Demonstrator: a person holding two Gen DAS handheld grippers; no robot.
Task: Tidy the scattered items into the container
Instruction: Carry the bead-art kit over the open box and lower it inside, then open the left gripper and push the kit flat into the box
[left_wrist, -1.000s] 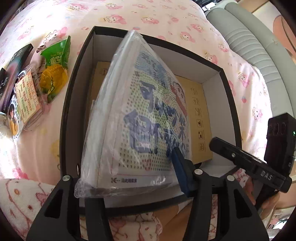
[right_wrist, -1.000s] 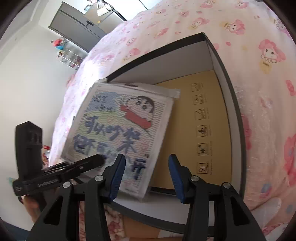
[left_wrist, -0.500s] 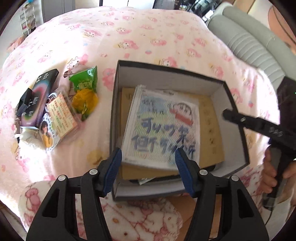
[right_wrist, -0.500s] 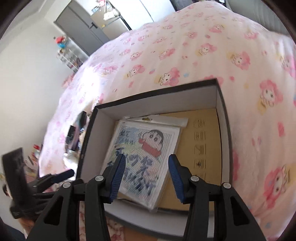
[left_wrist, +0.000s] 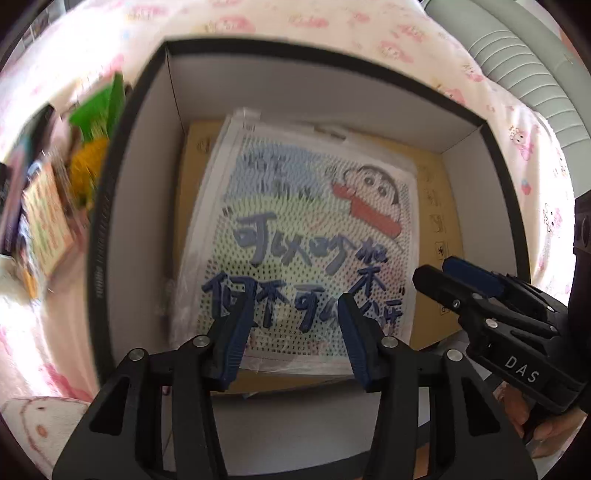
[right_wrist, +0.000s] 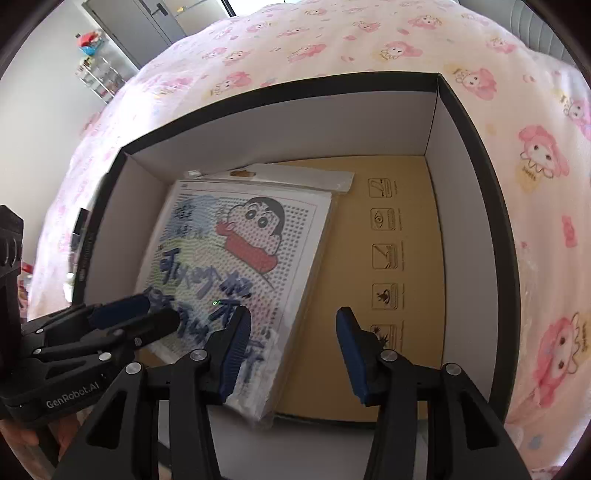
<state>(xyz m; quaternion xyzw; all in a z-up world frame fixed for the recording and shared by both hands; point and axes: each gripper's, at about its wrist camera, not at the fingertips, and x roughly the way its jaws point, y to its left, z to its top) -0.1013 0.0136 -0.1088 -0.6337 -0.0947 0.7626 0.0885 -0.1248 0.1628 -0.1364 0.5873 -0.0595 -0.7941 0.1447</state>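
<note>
Released since a second ago, the bagged cartoon craft kit (left_wrist: 314, 236) now lies flat inside the box (left_wrist: 476, 206) instead of hanging upright from the left gripper (left_wrist: 291, 339), which then dangled it by its lower edge over the opening. That left gripper points steeply down over the kit's near edge; its blue pads (left_wrist: 236, 339) are drawing together, yet nothing sits between them and they press on nothing, the kit lying below them on the box floor. The right gripper (right_wrist: 291, 350) hovers beside it over the near part of the box, its jaws standing apart and empty, one pad (right_wrist: 236, 350) above the kit's corner and the other above bare cardboard. A bit of a hand (left_wrist: 546, 432) shows under the right gripper's body at the edge of the left view.

The kit rests toward the left half of the box, on a brown cardboard sheet (right_wrist: 406, 258) printed with small handling symbols, with a flat white packet (right_wrist: 295, 177) peeking from under its far edge. The box has a black rim and pale inner walls, and it sits on a pink cartoon-print bedspread (right_wrist: 535, 184).

Outside the box on its left, blurred in the left view, lie a green-and-yellow snack bag (left_wrist: 96, 136), a card-like packet (left_wrist: 48, 218) and a dark box (left_wrist: 14, 192), all well apart from both grippers. A grey cabinet (right_wrist: 140, 18) stands against the far wall.
</note>
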